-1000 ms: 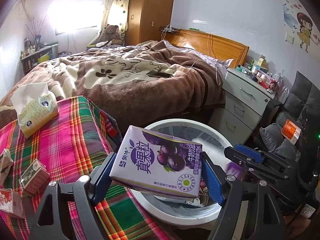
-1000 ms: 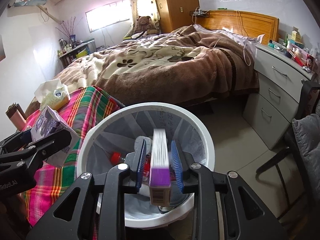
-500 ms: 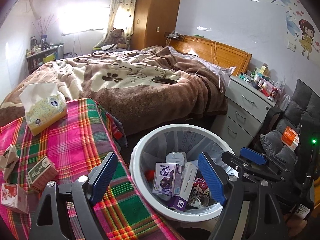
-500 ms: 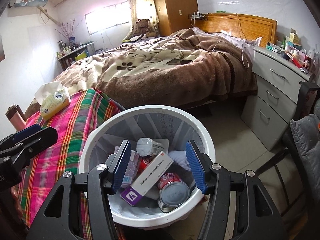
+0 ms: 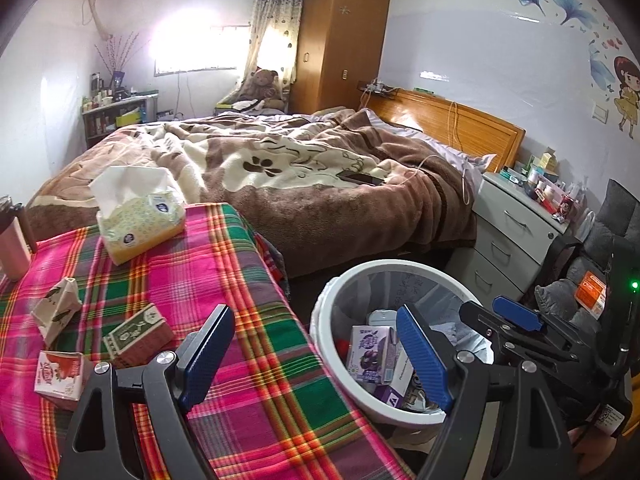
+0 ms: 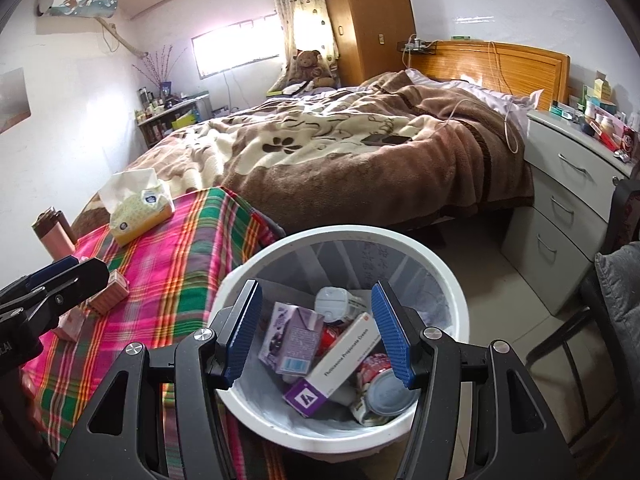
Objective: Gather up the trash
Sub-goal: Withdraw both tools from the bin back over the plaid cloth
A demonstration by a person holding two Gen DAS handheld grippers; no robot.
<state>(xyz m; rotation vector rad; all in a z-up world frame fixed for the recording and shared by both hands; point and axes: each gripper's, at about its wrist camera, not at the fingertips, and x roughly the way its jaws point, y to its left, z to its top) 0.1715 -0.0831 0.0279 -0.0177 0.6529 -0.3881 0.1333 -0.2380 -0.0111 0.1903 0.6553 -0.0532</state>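
A white trash bin [image 5: 326, 320] [image 6: 448, 276] stands on the floor beside the plaid-covered table [image 5: 208, 264] [image 6: 168, 256]. Inside lie a purple juice carton [image 5: 370, 354] [image 6: 290, 338], a white-and-purple medicine box [image 6: 334, 364], a can [image 6: 386, 394] and a bottle cap [image 6: 333, 301]. Three small cartons lie on the table: a white one [image 5: 58, 310], a green-and-brown one [image 5: 138, 334] and a red-and-white one [image 5: 60, 374]. My left gripper [image 5: 316, 356] is open and empty over the table edge and bin. My right gripper [image 6: 318, 334] is open and empty above the bin.
A tissue box [image 5: 138, 216] [image 6: 138, 210] and a pink flask [image 5: 12, 240] [image 6: 54, 236] stand on the table's far side. A bed [image 5: 304, 168] lies behind, a grey drawer unit [image 5: 516, 236] at right, a dark chair [image 5: 592, 280] by the bin.
Both grippers opened and dropped their loads: the purple carton and the medicine box now lie in the bin. My left gripper has moved left, over the table.
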